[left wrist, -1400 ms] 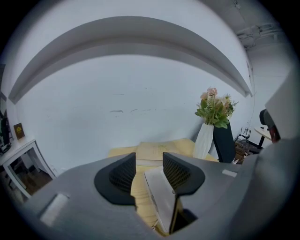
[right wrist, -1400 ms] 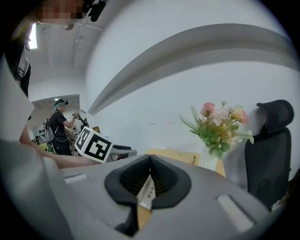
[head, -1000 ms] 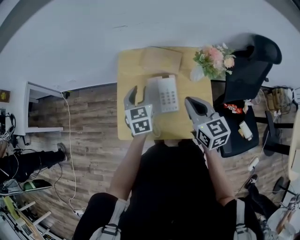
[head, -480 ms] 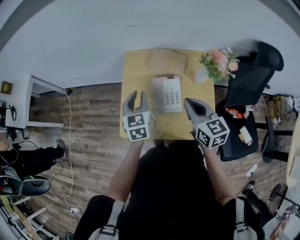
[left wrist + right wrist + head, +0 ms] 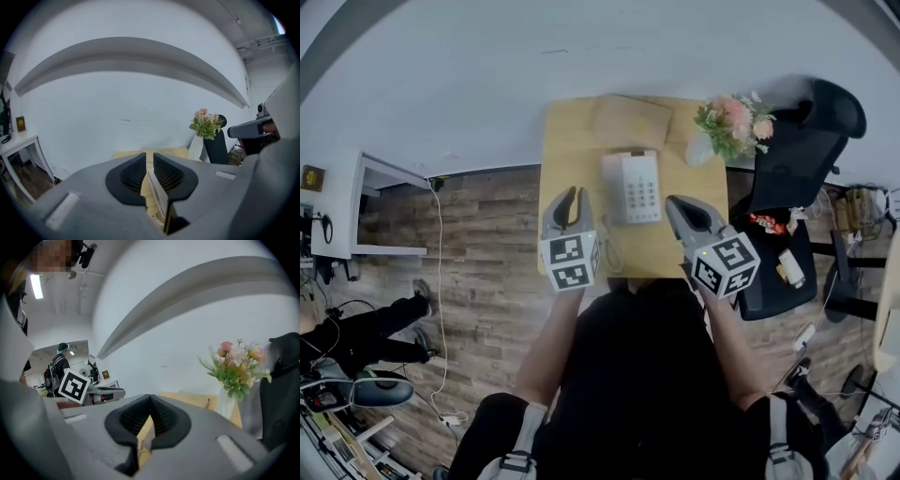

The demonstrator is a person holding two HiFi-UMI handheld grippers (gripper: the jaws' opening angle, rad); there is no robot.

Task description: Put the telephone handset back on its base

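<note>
Resting on its base (image 5: 642, 187) mid-desk (image 5: 567, 141), the handset (image 5: 612, 187) appears seated as required; the left gripper (image 5: 569, 197), near-left of it, has just been closing to a narrow empty gap, the right gripper (image 5: 682, 211) is closed and empty, and no further placing seems needed.

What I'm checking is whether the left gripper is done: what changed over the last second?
The left gripper drew back from the telephone toward the person; its jaws have just been closing, nothing between them. The right gripper stayed shut and still; the telephone stayed on the desk.
</note>
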